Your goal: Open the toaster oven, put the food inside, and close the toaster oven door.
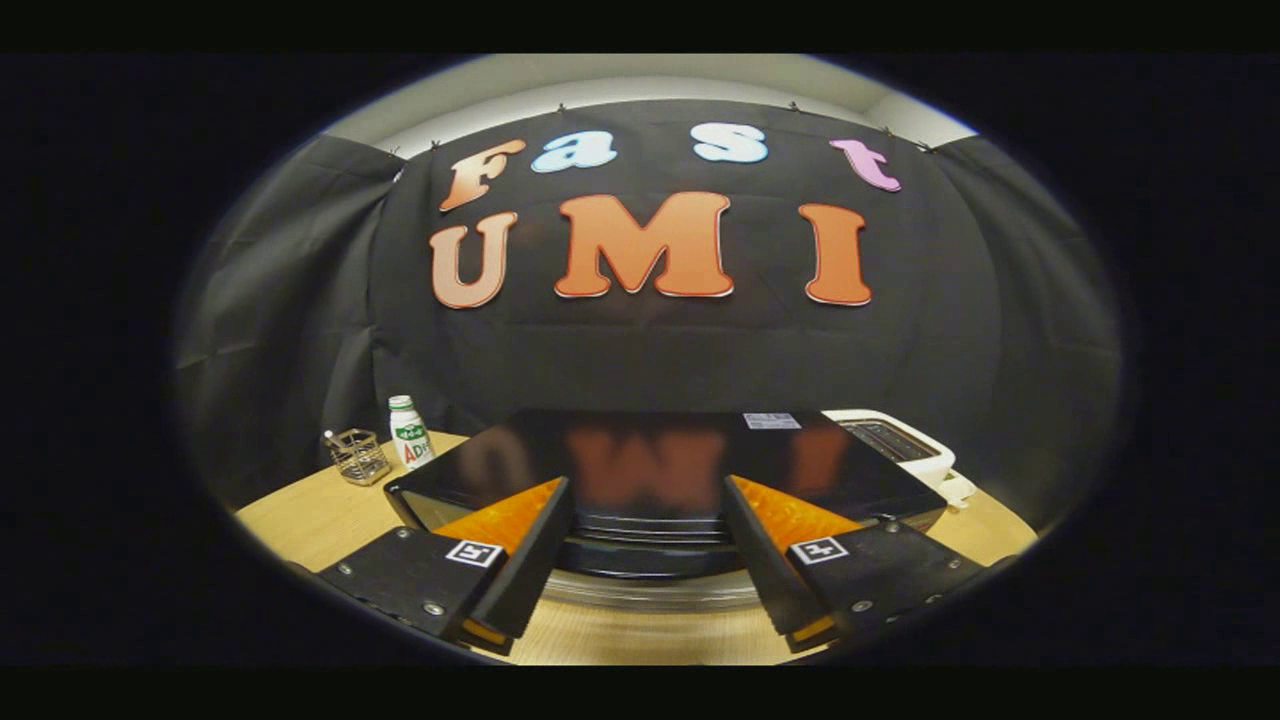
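1. Glossy black is the main thing going on: the toaster oven sits on the worktop right ahead of the claw, seen from slightly above. Its flat top is shiny enough to mirror the booth wall behind it.

2. Progress-wise, my read is we're near the very start. I can't really make out the door from this angle, just a curved shiny strip low on the front between the fingers, maybe the handle or the door's edge. No food that I can spot, so opening, loading and closing all look like they're left to do.

3. The claw is spread wide, nothing between its fingers, which frame the oven's front edge without clearly touching it.

4. Textures: the worktop is pale wood grain, smooth and matte. The oven is a boxy slab with rounded corners and ribbed lines along the front lip.

5. Off to one side beyond the oven there's a small wire mesh basket and a white plastic bottle with a green label, standing close together. On the other side is a white toaster with dark slots on top.
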